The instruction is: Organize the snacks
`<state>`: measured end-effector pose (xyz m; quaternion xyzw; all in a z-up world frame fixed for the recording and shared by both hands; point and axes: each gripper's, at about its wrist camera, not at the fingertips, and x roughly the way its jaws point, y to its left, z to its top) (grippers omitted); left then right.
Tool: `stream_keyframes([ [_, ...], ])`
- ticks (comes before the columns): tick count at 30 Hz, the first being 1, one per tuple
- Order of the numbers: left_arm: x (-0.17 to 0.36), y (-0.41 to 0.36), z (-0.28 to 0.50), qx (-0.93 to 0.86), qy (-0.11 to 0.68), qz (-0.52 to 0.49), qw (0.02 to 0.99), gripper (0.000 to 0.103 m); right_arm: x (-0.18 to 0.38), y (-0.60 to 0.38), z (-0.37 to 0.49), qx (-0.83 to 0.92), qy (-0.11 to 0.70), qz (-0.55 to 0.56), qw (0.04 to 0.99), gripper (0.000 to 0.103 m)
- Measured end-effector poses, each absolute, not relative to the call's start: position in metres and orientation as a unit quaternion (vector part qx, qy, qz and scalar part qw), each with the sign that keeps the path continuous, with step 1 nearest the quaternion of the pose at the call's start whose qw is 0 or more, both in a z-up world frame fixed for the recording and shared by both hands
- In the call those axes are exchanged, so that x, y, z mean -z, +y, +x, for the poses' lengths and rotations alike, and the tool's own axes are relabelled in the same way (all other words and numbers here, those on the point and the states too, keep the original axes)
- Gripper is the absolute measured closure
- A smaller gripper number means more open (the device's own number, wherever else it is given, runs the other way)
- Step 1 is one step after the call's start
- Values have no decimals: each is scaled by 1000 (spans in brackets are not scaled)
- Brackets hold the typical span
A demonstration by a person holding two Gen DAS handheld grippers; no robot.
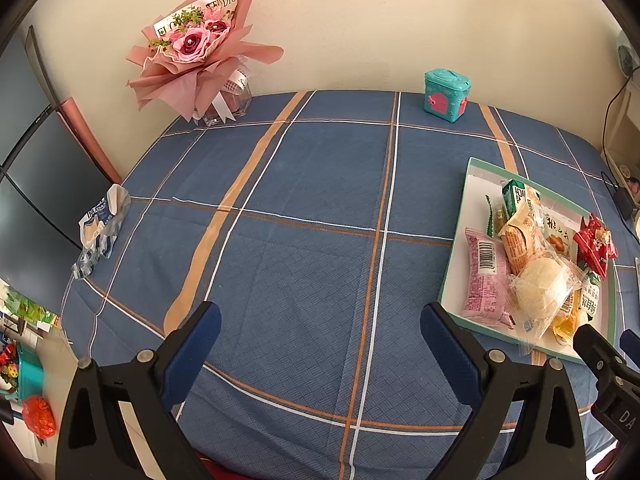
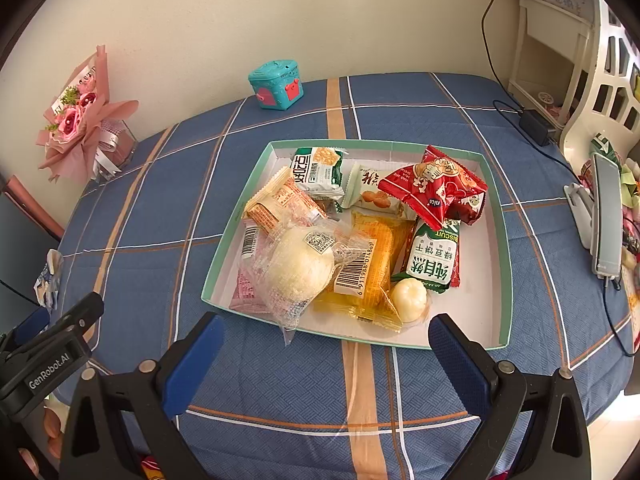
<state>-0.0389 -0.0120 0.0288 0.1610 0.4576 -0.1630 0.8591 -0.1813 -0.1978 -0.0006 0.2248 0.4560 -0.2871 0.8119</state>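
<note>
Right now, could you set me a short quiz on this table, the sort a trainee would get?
1. True or false: the right gripper is shut on a snack.
2. Multiple choice: where do the snacks lie? A) in the tray B) in the teal box C) loose beside the bouquet
3. Fill in: the red packet lies at the tray's ____ side, toward the wall.

Key
1. False: both the right gripper and the left gripper are open and hold nothing.
2. A.
3. Far.
</note>
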Motion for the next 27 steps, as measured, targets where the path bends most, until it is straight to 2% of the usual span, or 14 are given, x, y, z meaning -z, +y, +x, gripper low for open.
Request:
stream_keyframes([
  [27,-28,-8,-37,159,461,160,859,3,1,-198,-181,287,458,225,811,0],
])
